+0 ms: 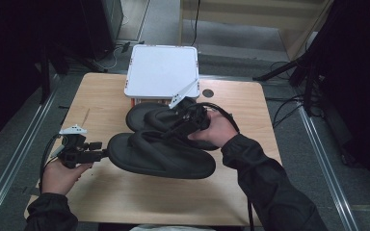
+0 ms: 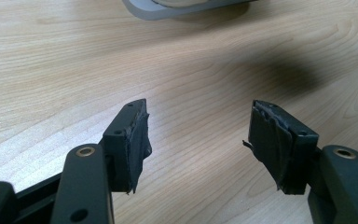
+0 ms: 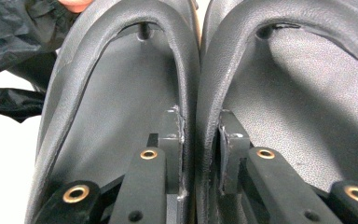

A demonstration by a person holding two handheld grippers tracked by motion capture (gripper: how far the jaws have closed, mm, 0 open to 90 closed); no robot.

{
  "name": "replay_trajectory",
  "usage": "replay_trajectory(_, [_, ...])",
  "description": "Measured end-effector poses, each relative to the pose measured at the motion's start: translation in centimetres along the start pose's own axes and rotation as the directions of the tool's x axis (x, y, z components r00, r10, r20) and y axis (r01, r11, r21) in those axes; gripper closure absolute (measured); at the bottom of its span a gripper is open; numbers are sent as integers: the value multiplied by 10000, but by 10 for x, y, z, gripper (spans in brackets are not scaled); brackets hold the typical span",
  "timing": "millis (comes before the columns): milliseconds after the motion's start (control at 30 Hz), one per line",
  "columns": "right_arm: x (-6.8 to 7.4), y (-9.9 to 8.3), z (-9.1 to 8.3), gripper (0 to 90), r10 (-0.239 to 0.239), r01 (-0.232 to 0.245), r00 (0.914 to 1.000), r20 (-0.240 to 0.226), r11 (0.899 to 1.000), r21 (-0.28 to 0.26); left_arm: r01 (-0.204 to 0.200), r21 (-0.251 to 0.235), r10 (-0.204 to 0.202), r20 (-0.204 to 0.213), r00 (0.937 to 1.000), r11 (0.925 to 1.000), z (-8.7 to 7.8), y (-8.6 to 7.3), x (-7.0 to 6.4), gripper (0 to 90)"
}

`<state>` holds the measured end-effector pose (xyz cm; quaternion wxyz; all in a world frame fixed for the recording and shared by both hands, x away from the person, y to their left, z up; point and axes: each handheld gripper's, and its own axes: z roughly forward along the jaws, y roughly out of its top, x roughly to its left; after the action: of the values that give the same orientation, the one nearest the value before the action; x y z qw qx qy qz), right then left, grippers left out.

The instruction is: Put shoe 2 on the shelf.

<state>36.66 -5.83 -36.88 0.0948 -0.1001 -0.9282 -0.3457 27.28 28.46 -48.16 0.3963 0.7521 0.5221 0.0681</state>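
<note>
Now, high view: your right gripper (image 1: 185, 122) has both black sandals (image 1: 161, 154) lifted together above the wooden table (image 1: 101, 96), in front of the white box (image 1: 163, 72); your left gripper (image 1: 94, 150) sits beside the nearer sole's end.
Left gripper view: jaws spread wide, nothing between them, bare tabletop below.
Right gripper view: jaws pinch the two inner straps (image 3: 198, 116) together.
Progress: pair gathered and gripped; setting it down somewhere looks left to you.

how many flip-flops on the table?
2. The near flip-flop lies across the table's middle, by the open left gripper. The far flip-flop sits just behind it, before the white box. The right gripper pinches both straps together.
</note>
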Motion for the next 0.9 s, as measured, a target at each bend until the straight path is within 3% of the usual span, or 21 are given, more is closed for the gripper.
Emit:
replay_trajectory(133, [-5, 9, -10, 763, -123, 123, 9999, -14, 9999, -18, -52, 24, 53, -71, 10000, 10000, -1, -1, -1, 383])
replay_trajectory(333, [-15, 22, -27, 763, 84, -80, 9998, 159, 9998, -200, -56, 49, 56, -31, 10000, 10000, 0, -1, 0, 381])
replay_trajectory(600, [-28, 38, -42, 764, 1071, -1019, 9893, 991, 9932, -555, -27, 32, 27, 3, 10000, 10000, 0, -1, -2, 380])
replay_trajectory(700, [-36, 45, -46, 763, 1496, -1402, 9782, 1440, 9874, -731, -60, 51, 60, 13, 10000, 10000, 0, -1, -2, 381])
replay_trajectory(767, [-42, 50, -47, 765, 1877, -1739, 9663, 1764, 9806, -910, 1, 80, -1, -5, 10000, 10000, 1, -1, -1, 382])
replay_trajectory(900, [-58, 59, -48, 765, 2994, -2774, 9279, 2221, 9526, -1251, 9, 206, -10, 45, 10000, 9998, 1, 0, -1, 385])
